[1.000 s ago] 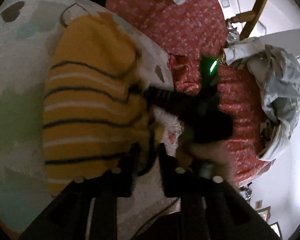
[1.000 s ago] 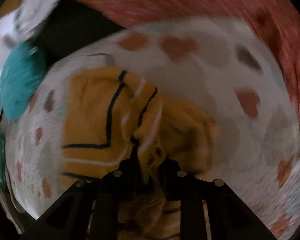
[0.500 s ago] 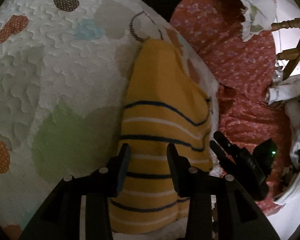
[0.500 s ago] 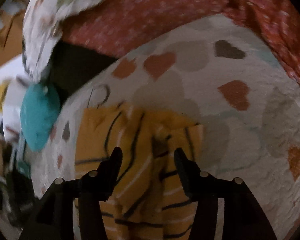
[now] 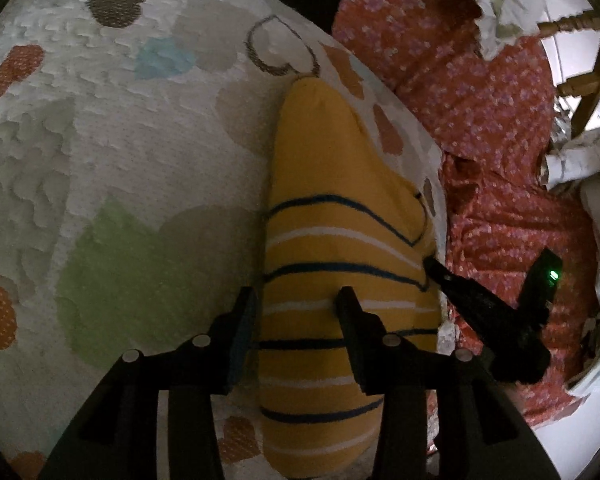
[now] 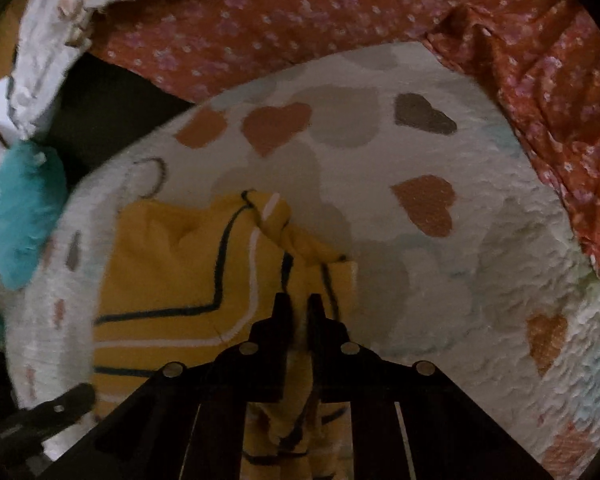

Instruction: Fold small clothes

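Lying folded lengthwise on the heart-print quilt [image 5: 148, 168], the yellow striped sweater [image 5: 332, 240], directly ahead of and beneath the left gripper [image 5: 296, 300]; hovering there with jaws spread, gripping nothing; pinching a bunched edge of the sweater just ahead, the right gripper [image 6: 298, 306], jaws nearly closed on cloth; seemingly partway through: one fold made, another apparently being taken, squaring off remaining.

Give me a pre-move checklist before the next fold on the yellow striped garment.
1. Right gripper pinching the yellow striped garment: ok, jaws closed on fabric.
2. Left gripper free to regrasp: ok, jaws open above the garment.
3. Garment lying on the heart-print blanket: ok.
4. Folded edges aligned: not ok, a twisted ridge stands up.
5. Grip depth at right fingertips: cannot tell.
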A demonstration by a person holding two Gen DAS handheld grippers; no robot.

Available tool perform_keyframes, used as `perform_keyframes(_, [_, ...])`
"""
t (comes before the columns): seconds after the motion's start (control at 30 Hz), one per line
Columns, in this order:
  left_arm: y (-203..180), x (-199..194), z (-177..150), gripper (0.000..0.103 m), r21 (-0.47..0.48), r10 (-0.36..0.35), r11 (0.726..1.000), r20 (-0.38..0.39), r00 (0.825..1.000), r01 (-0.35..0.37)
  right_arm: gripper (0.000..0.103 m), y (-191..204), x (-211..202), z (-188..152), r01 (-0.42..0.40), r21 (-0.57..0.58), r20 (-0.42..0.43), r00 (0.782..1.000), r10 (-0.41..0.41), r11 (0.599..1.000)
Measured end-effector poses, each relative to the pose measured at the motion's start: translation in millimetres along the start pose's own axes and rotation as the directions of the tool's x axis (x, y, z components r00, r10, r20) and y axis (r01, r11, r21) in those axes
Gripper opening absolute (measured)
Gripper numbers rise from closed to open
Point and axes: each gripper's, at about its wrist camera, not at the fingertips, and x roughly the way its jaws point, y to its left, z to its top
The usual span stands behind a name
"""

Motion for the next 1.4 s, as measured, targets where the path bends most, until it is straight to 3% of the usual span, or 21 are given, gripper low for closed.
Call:
perform_keyframes(0.1, [-16.1, 9.5, -10.0, 0.041, 0.075, 0.032, 0.997, -0.011, 0.999, -0.031, 0.011, 7.5, 14.3, -6.0, 0.045, -0.054, -0.019, 0.999, -0.046, 0.998])
perform_keyframes(0.17, [-22.3, 15.7, -16.4, 0.048, 0.119, 0.080, 0.990, -0.002, 0.997, -0.079, 0.014, 13.0, 13.5, -5.7, 0.067, -0.087, -0.002, 0.998, -0.067, 0.994])
perform_keyframes(0.23, [-26.2, 23.3, -20.5, 0.052, 0.159, 0.129, 0.979, 0.000, 0.992, -0.127, 0.016, 7.9, 5.8, -0.5, 0.032, -0.044, 0.020, 0.999, -0.031, 0.999])
perform_keyframes(0.3, [-26.4, 28.3, -22.1, 0.055, 0.173, 0.148, 0.974, 0.000, 0.989, -0.146, 0.016, 0.2, -11.4, 3.6, 0.010, 0.023, 0.102, 0.995, -0.012, 1.000])
perform_keyframes(0.37, [-24.6, 31.5, -22.6, 0.058, 0.168, 0.152, 0.974, -0.004, 0.988, -0.149, 0.016, 1.8, -29.9, 7.2, -0.044, 0.029, 0.216, 0.976, 0.036, 0.999])
perform_keyframes(0.43, [-24.2, 33.3, -22.9, 0.059, 0.168, 0.155, 0.974, -0.005, 0.988, -0.152, 0.017, 11.9, -33.3, 9.1, -0.127, -0.011, 0.241, 0.962, 0.126, 0.992])
perform_keyframes(0.47, [-24.0, 34.1, -23.3, 0.060, 0.167, 0.156, 0.974, -0.005, 0.988, -0.153, 0.019, 19.3, -28.4, 9.7, -0.184, -0.039, 0.217, 0.958, 0.188, 0.982])
perform_keyframes(0.53, [-24.4, 35.8, -23.7, 0.062, 0.166, 0.158, 0.974, -0.008, 0.987, -0.155, 0.030, 27.9, -9.8, 7.6, -0.234, -0.047, 0.138, 0.961, 0.238, 0.971])
perform_keyframes(0.57, [-23.4, 36.2, -23.9, 0.063, 0.164, 0.158, 0.975, -0.012, 0.987, -0.153, 0.045, 30.4, 5.8, 6.0, -0.207, -0.042, 0.070, 0.975, 0.209, 0.978])
perform_keyframes(0.6, [-21.9, 36.6, -23.6, 0.064, 0.159, 0.154, 0.976, -0.020, 0.988, -0.149, 0.047, 30.5, 25.8, 2.6, -0.147, -0.046, -0.020, 0.989, 0.146, 0.988])
perform_keyframes(0.63, [-20.7, 36.9, -22.6, 0.064, 0.153, 0.142, 0.979, -0.039, 0.989, -0.134, 0.046, 29.0, 34.8, -0.8, -0.121, -0.049, -0.049, 0.992, 0.118, 0.991])
perform_keyframes(0.73, [-18.6, 24.3, -16.5, 0.063, 0.108, 0.087, 0.991, -0.054, 0.995, -0.081, 0.046, 20.7, 20.4, 0.7, -0.135, -0.017, -0.002, 0.991, 0.135, 0.991])
perform_keyframes(0.83, [-13.2, 4.1, -10.2, 0.063, 0.064, 0.023, 0.998, -0.027, 0.999, -0.021, 0.047, 14.4, -17.0, -3.5, -0.118, -0.068, 0.097, 0.988, 0.124, 0.991])
perform_keyframes(0.9, [-7.5, -5.0, -6.8, 0.063, 0.032, -0.006, 0.999, -0.014, 1.000, 0.006, 0.047, 8.4, -37.5, -17.0, -0.162, -0.100, 0.106, 0.979, 0.173, 0.982])
perform_keyframes(0.97, [-2.5, -2.2, -6.8, 0.063, 0.009, -0.009, 1.000, -0.027, 1.000, 0.010, 0.047, 6.4, -44.4, -29.4, -0.175, -0.098, 0.082, 0.980, 0.183, 0.980])
perform_keyframes(1.07, [3.3, 16.5, -14.7, 0.063, -0.012, 0.006, 1.000, -0.090, 0.996, -0.007, 0.048, 5.1, -18.6, -50.8, -0.024, -0.098, -0.025, 0.999, 0.022, 0.995])
perform_keyframes(1.13, [2.7, 27.4, -20.7, 0.064, -0.006, 0.014, 1.000, -0.112, 0.994, -0.014, 0.056, -2.4, 0.1, -58.0, 0.006, -0.082, -0.090, 0.996, -0.014, 0.997])
perform_keyframes(1.2, [-3.1, 30.8, -23.4, 0.069, 0.020, 0.018, 1.000, -0.101, 0.995, -0.016, 0.071, -11.9, -4.5, -56.8, -0.011, -0.034, -0.069, 0.998, 0.008, 0.999])
perform_keyframes(1.3, [-7.6, 32.1, -17.8, 0.078, 0.037, -0.005, 0.999, -0.083, 0.997, 0.008, 0.083, -23.3, -9.6, -46.7, -0.086, -0.011, -0.006, 0.996, 0.086, 0.996])
perform_keyframes(1.4, [-5.8, 47.2, -8.6, 0.081, 0.056, -0.020, 0.998, -0.078, 0.997, 0.025, 0.088, -37.3, 12.5, -41.1, -0.200, 0.066, -0.025, 0.979, 0.202, 0.978])
